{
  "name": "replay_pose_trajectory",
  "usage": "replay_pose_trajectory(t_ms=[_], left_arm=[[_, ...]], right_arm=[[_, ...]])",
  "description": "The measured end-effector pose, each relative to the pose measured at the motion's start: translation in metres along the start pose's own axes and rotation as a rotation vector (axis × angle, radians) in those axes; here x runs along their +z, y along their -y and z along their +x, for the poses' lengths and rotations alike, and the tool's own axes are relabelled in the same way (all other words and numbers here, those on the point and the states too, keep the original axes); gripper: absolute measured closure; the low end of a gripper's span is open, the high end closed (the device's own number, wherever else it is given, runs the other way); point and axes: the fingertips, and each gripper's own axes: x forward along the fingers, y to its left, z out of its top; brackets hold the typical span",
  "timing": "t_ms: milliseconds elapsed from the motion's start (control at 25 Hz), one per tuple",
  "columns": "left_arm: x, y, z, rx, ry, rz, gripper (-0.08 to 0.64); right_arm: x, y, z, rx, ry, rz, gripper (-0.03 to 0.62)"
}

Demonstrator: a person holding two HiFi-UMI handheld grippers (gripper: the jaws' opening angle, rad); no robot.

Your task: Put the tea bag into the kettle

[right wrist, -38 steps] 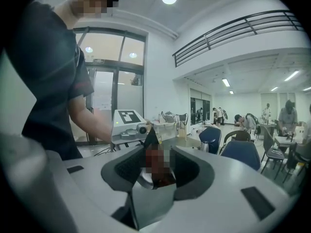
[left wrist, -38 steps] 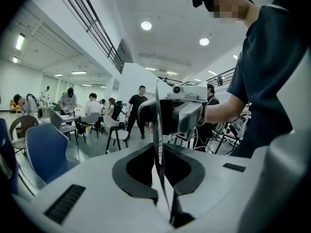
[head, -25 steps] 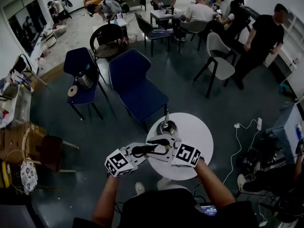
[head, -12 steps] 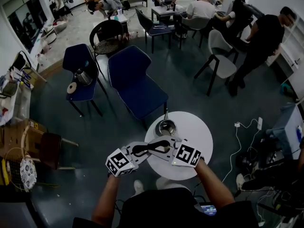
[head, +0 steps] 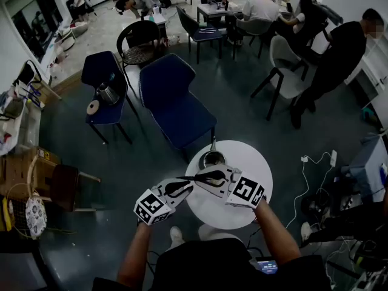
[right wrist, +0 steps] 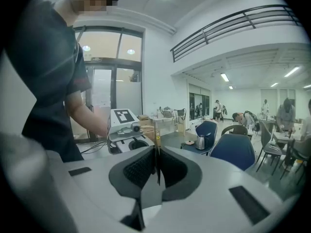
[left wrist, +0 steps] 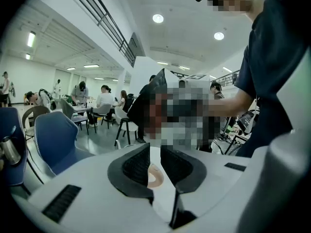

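A white round table (head: 248,162) is seen below, a steel kettle (head: 212,159) stood at its far edge. The left gripper (left wrist: 154,152) is clamped on the white tea bag (left wrist: 155,176), held over the table near the kettle. The right gripper (right wrist: 158,154), its jaws just closing, is pinched on the bag's thin edge.

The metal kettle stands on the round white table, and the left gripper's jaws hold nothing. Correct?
One thing is wrong: the left gripper is not empty. The left gripper view shows a flat white tea bag packet gripped between its jaws. The rest holds: the metal kettle stands on the round white table.
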Motion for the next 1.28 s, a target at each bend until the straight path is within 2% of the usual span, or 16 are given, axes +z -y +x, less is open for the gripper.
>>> replay_pose_trajectory(t_ms=[520,760,1040,1280], left_arm=[[-0.013,-0.013,0.004,0.066,-0.012,-0.048,0.503],[-0.021,-0.014,0.003,0.078,-0.013,-0.069,0.526],[-0.025,-0.022,0.008,0.108,-0.025,-0.028,0.543],[-0.029,-0.03,0.015,0.127,-0.023,-0.039,0.543]], right_arm=[[-0.033,0.065,-0.023,-0.119,-0.052,0.037,0.549],[-0.064,0.089,-0.023,-0.167,-0.135,0.032,0.549],[-0.095,0.112,-0.02,-0.202,-0.239,0.017,0.549],[-0.125,0.124,-0.018,-0.212,-0.347,-0.029,0.549]])
